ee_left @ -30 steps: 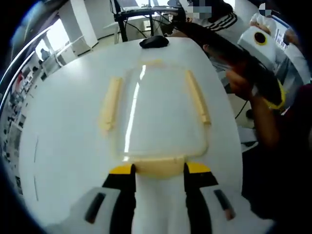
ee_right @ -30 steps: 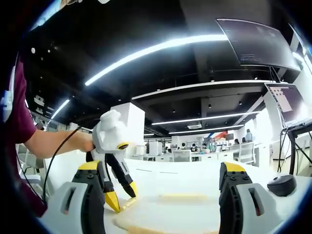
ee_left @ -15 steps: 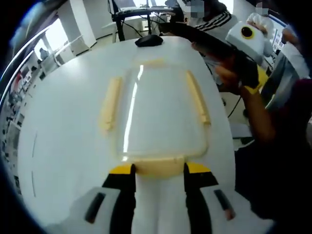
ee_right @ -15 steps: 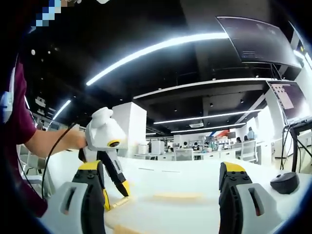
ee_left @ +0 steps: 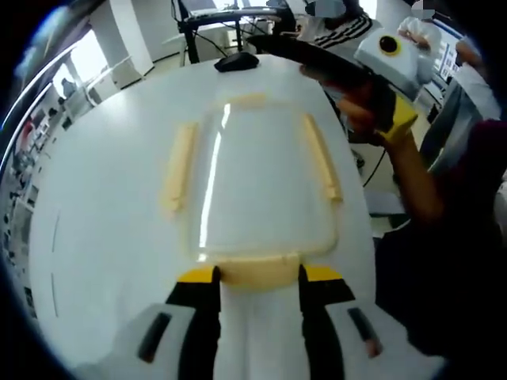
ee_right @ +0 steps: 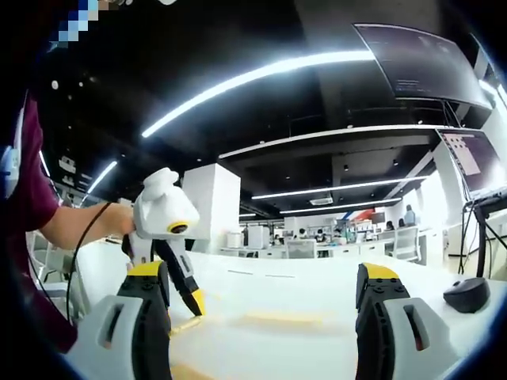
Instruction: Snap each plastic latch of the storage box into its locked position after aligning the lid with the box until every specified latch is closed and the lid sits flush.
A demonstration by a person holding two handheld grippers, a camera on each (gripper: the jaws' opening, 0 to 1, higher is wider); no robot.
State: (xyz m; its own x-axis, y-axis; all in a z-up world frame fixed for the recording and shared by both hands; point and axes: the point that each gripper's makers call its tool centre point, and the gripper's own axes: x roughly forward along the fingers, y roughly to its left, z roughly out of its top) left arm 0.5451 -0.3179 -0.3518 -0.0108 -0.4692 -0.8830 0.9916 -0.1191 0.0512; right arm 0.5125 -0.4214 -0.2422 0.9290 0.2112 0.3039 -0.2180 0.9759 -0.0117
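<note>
A clear-lidded storage box (ee_left: 253, 182) lies on the white table (ee_left: 103, 237). Cream latches sit on its left side (ee_left: 178, 166), right side (ee_left: 321, 158), far end (ee_left: 247, 100) and near end (ee_left: 260, 271). My left gripper (ee_left: 260, 275) holds the near latch between its yellow tips; the same gripper (ee_right: 190, 305) stands at the box's edge in the right gripper view. My right gripper (ee_right: 263, 273) is open and empty, level with the lid (ee_right: 261, 344) and a latch (ee_right: 269, 318). A hand carries the right gripper (ee_left: 356, 75) beside the box's right side.
A black mouse (ee_left: 236, 62) (ee_right: 467, 294) rests at the table's far end. People sit just past the table's far right corner (ee_left: 341, 24). A person's arm (ee_left: 420, 198) hangs off the right edge. Open office space stretches beyond.
The right gripper has moved toward the table's far end and lifted slightly, so the box sits lower in its view. The left gripper stays on the near latch.
</note>
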